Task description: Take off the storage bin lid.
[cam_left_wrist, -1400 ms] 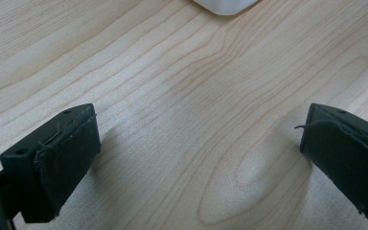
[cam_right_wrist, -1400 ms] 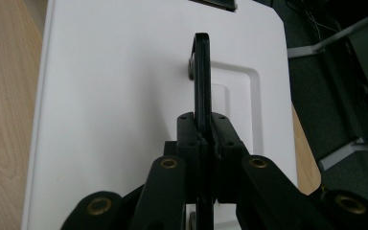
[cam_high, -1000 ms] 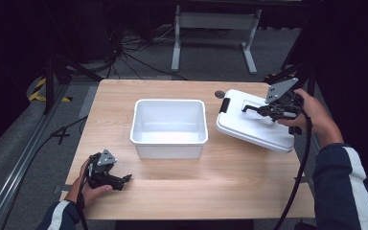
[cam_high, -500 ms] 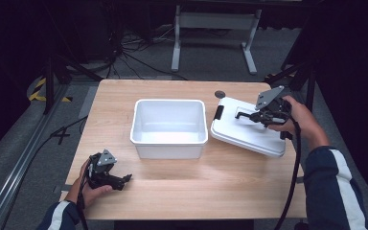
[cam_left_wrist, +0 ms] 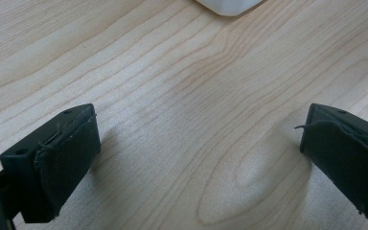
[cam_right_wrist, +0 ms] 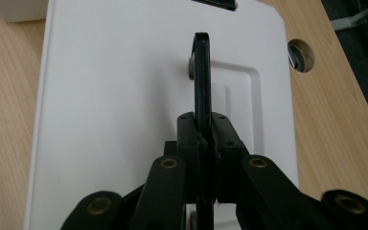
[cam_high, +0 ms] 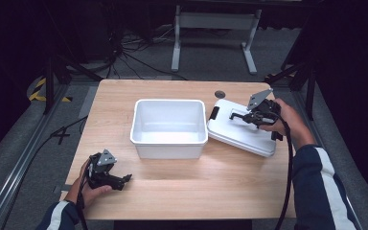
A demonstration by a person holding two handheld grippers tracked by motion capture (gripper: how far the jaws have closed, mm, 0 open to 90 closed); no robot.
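A white open bin [cam_high: 168,149] stands in the middle of the wooden table. To its right lies a white lid [cam_high: 242,136], slightly tilted, its left edge close to the bin. My right gripper [cam_high: 237,115] is shut on the lid's black handle [cam_right_wrist: 201,72], which stands upright between the pads [cam_right_wrist: 202,132] over the lid [cam_right_wrist: 115,96]. Whether the lid rests on the table I cannot tell. My left gripper [cam_high: 123,179] sits on the table at the front left. In the left gripper view this gripper [cam_left_wrist: 196,158] stands open over bare wood, with a bin corner [cam_left_wrist: 227,5] beyond it.
A round cable hole [cam_high: 219,94] is in the tabletop behind the lid, also visible as a hole [cam_right_wrist: 301,55] in the right gripper view. A black latch [cam_high: 214,113] sits on the lid's left end. Cables and a stand's legs lie on the floor behind the table.
My right gripper has carried the lid down and to the left, closer to the bin. The left gripper has stayed put.
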